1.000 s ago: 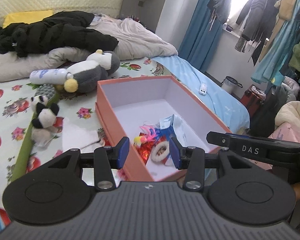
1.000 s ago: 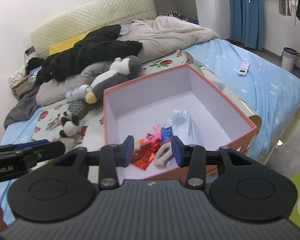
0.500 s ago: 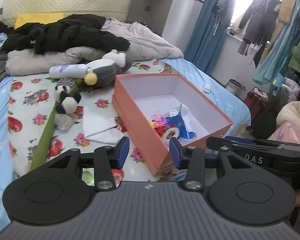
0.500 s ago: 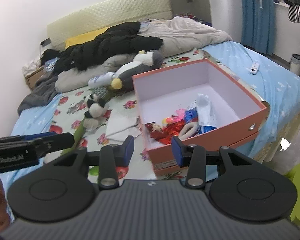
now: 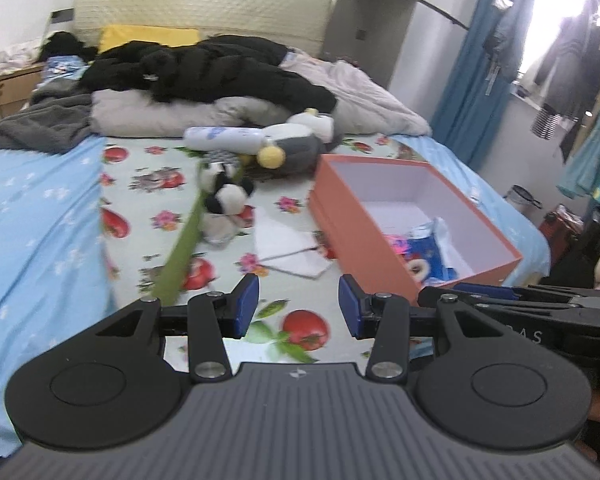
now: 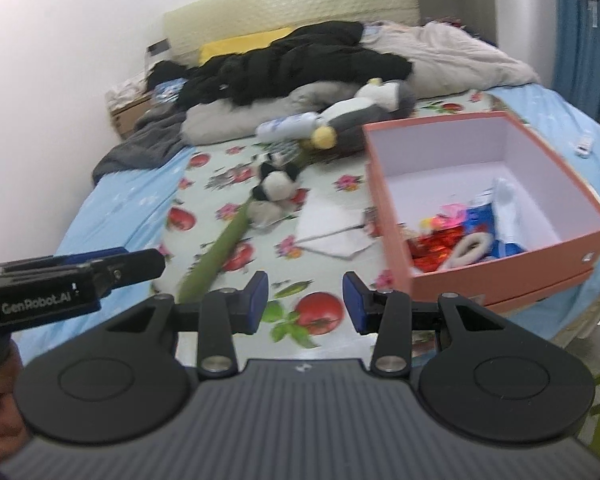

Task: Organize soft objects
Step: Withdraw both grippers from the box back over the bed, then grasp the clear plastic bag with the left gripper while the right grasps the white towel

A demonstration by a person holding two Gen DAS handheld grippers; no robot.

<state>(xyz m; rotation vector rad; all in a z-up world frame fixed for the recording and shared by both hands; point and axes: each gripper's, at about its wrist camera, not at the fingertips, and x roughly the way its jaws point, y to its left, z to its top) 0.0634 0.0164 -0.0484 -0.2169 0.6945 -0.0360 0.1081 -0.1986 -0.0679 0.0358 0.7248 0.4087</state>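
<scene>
Between picks: left gripper point(image 5: 299, 306) and right gripper point(image 6: 305, 303) both spread, empty. Panda plush point(image 5: 224, 196) at 11 o'clock, box point(image 5: 384, 240) at 2. Guess panda next, needs long reach.

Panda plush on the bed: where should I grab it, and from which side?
Grip the panda across its white head, coming from above and the near side. Its head is the roundest, highest part; the green stalk runs along its left, and the paper lies to its right. Both tongs, left and right, are open and empty.
</scene>
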